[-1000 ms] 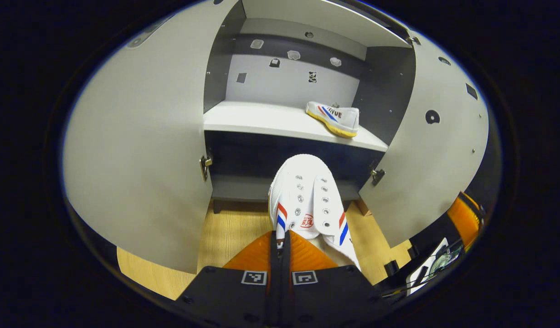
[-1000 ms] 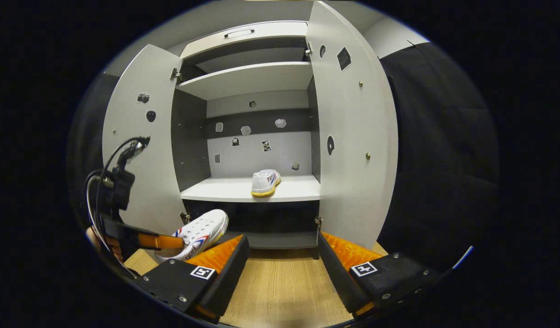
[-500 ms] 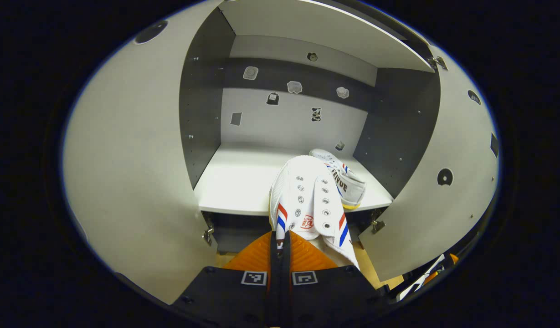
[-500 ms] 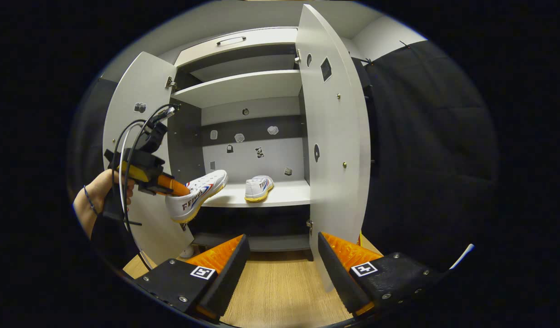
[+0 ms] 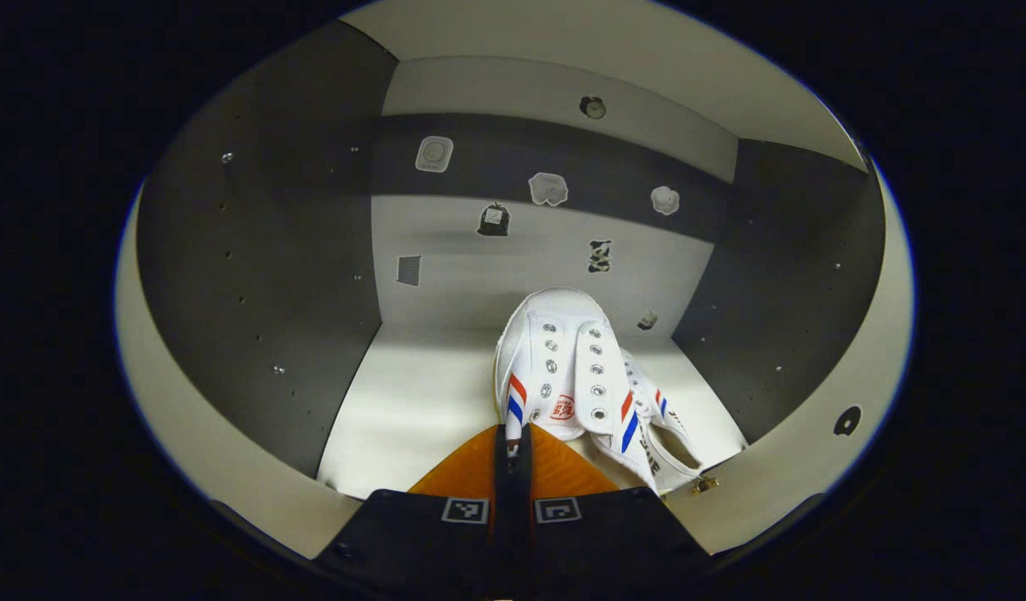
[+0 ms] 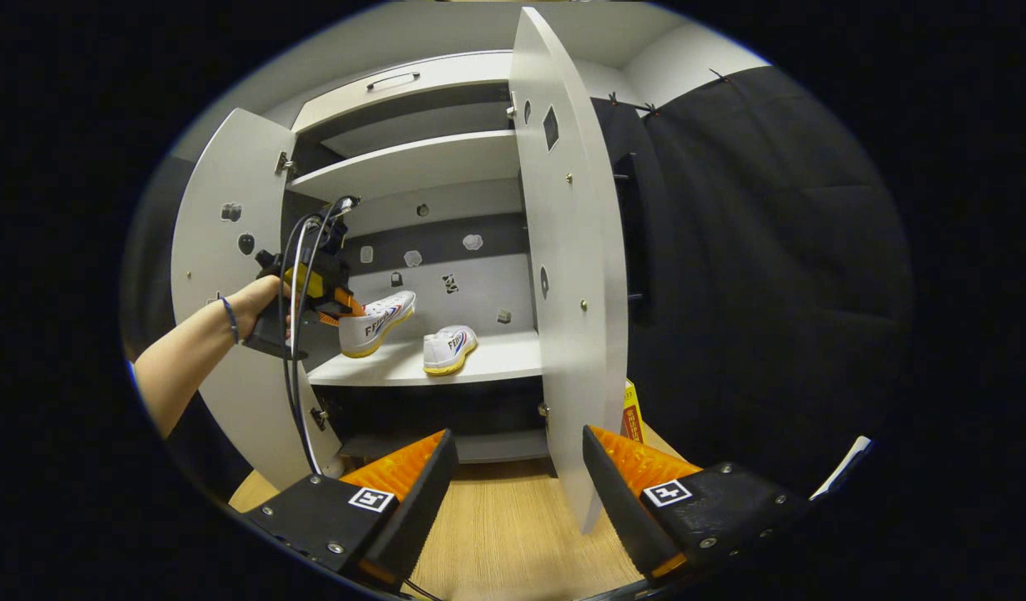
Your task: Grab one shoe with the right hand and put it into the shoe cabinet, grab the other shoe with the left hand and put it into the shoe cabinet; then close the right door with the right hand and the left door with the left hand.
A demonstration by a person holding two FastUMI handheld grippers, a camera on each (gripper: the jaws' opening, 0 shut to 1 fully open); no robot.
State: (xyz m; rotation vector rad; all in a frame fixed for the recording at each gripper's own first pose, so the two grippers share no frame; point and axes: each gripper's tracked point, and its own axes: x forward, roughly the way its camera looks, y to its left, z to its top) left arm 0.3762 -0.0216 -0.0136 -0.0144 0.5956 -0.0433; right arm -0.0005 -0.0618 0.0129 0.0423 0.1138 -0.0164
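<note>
In the left gripper view the held shoe (image 5: 563, 367) hides most of the second shoe (image 5: 663, 434), leaving its heel opening and one side showing, and covers part of the shelf (image 5: 412, 409); the sole of the held shoe faces away, and the left gripper (image 5: 513, 438) hides the spot where its fingers pinch the shoe. In the right gripper view the right door (image 6: 563, 250) stands edge-on and covers the cabinet's right side; the stickers (image 6: 450, 282) on the back wall are too small to make out, and the person's arm (image 6: 187, 359) is cut off at the edge
</note>
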